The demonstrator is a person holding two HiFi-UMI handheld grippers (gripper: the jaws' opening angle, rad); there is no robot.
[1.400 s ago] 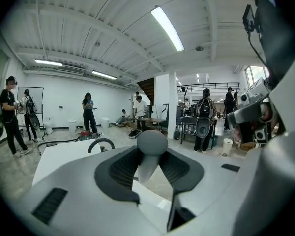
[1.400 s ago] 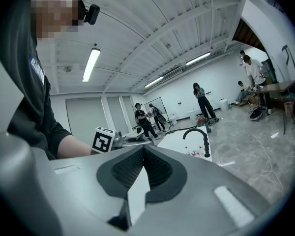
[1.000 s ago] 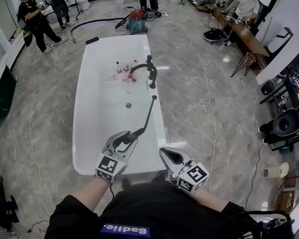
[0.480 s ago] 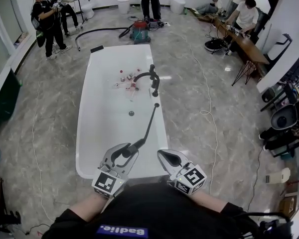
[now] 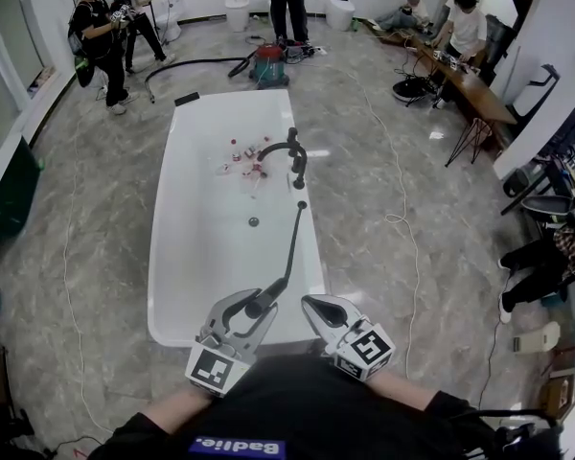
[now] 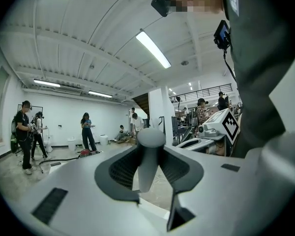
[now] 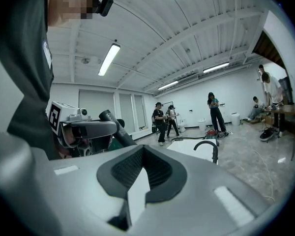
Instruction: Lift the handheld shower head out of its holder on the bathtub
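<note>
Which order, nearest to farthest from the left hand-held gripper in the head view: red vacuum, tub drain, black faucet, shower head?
1. shower head, held by the left hand-held gripper
2. tub drain, mid-tub
3. black faucet, on the right rim
4. red vacuum, on the floor beyond the tub

Open test hall, freestanding bathtub [image 5: 161, 257] on marble floor [image 5: 383, 161], toilets [image 5: 238, 10] by wall, work desks [image 5: 470, 80]

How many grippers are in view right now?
2. The left gripper grips the shower head over the tub's near end; the right gripper sits just right of it, empty.
</note>
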